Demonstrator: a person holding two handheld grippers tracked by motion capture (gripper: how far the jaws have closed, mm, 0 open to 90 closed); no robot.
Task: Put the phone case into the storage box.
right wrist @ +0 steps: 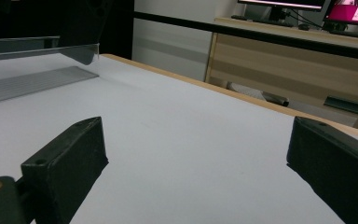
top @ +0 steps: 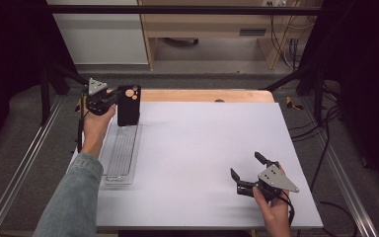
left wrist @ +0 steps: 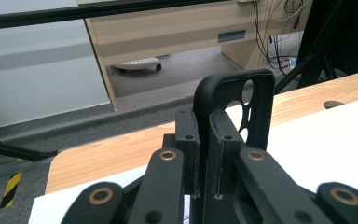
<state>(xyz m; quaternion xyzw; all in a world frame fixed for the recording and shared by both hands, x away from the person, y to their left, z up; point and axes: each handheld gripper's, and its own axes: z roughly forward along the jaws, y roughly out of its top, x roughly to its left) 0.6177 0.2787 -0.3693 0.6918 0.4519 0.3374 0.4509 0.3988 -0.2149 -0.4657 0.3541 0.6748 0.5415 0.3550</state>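
Leftmost, the left gripper (top: 112,95) pinches 1 side wall of a black phone case (top: 128,105), its jaws closed tight on that edge. The case hangs upright above the far end of a clear ribbed tray (top: 121,153) that lies along the left side of the white table (top: 202,148). From the left gripper view the case (left wrist: 235,107) shows as an empty shell, with the camera cutout open near its top and the wooden table edge visible through it.

Such a shell is probably light and somewhat flexible, so the thin wall may bow under pressure; the better hold looks to be mid-length on a long side, away from the weaker cutout corner. Its matte surface should not slip much.

Further right, the table is bare. At the near right corner the right gripper (top: 248,167) rests low over the surface, its 2 jaws spread wide apart and holding nothing.
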